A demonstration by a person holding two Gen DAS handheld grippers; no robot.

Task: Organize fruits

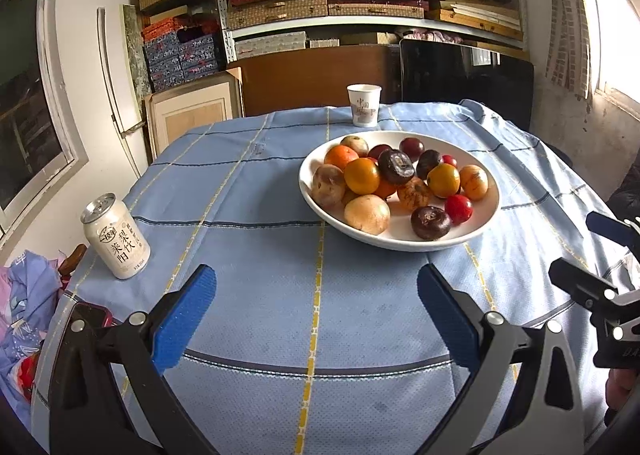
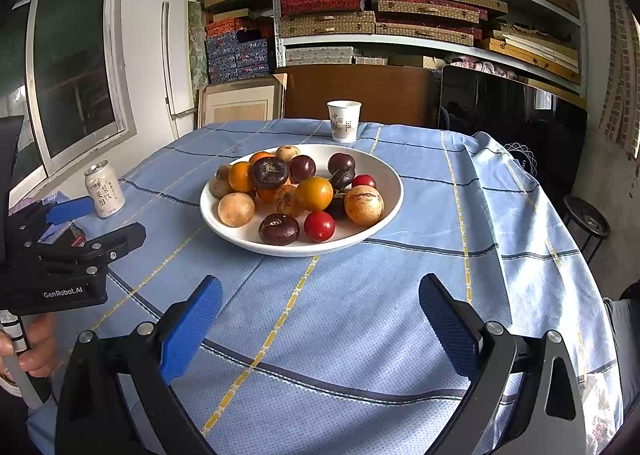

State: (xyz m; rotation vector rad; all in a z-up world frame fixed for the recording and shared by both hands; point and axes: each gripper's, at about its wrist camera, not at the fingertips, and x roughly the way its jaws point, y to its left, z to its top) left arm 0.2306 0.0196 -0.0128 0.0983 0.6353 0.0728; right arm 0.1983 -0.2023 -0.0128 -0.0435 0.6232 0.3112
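Both tongs, left (image 1: 316, 315) and right (image 2: 320, 319), are spread and empty above the surface (image 1: 260, 295). The fruits (image 1: 400, 183) fill a plate (image 1: 486, 211) well ahead; lower fruits are partly hidden.

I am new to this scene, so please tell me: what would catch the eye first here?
First the white bowl heaped with orange, dark purple and red fruit, mid-table on the blue cloth. Then the can near the left edge and the paper cup at the far edge. Both grippers, left and right, are open and empty.
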